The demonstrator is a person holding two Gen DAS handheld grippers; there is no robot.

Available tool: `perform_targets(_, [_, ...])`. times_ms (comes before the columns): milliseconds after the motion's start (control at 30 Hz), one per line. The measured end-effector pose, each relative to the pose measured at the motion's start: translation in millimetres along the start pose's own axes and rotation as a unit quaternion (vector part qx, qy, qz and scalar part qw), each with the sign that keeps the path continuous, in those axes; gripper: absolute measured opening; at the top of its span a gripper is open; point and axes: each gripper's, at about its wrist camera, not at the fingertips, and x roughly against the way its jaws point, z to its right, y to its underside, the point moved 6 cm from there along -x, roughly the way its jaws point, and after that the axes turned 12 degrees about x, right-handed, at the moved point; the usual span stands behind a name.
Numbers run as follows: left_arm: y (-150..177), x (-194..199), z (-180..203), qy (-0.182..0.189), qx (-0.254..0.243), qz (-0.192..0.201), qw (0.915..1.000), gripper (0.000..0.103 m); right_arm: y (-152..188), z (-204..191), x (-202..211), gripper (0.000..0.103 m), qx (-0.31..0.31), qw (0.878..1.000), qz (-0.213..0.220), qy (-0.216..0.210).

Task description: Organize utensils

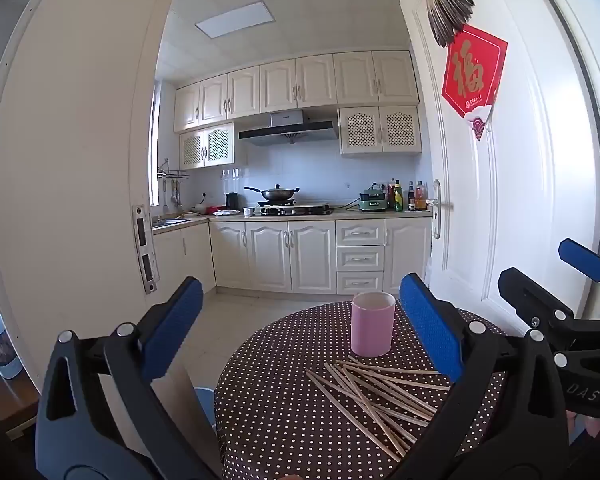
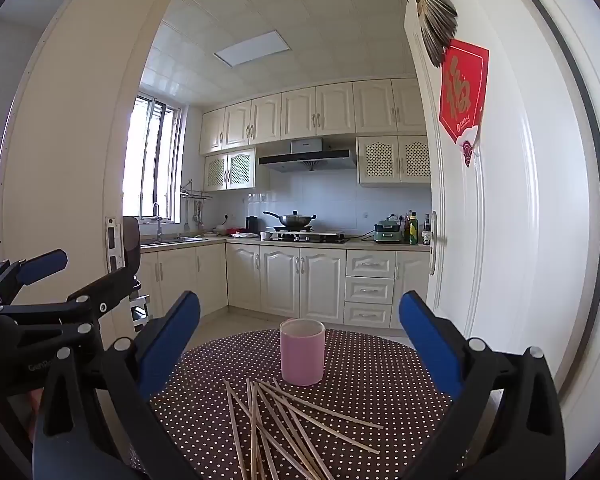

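Observation:
A pink cup (image 1: 371, 323) stands upright on a round table with a brown polka-dot cloth (image 1: 284, 400). Several wooden chopsticks (image 1: 376, 392) lie scattered in a loose pile just in front of the cup. My left gripper (image 1: 300, 328) is open and empty, held above the table's near left side. My right gripper (image 2: 300, 340) is open and empty, above the near edge, with the cup (image 2: 302, 352) and chopsticks (image 2: 284, 420) straight ahead on the cloth (image 2: 380, 380). The right gripper also shows at the right of the left wrist view (image 1: 556, 272), and the left gripper at the left of the right wrist view (image 2: 60, 276).
An open white door (image 1: 500, 200) with a red decoration (image 1: 474, 76) stands right of the table. A kitchen with cabinets and a stove (image 1: 288, 210) lies beyond. A blue-capped bottle (image 1: 0, 348) stands at far left. A blue bin (image 1: 206, 400) sits below the table's left edge.

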Motion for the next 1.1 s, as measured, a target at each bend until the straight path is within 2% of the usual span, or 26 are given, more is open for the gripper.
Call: perform_targets(1100, [-2.1, 1.5, 1.8, -0.001, 0.002, 0.001, 1.0000, 0.097, 2.6, 0.4, 2.1, 0.096, -0.006, 1.000, -0.006, -0.001])
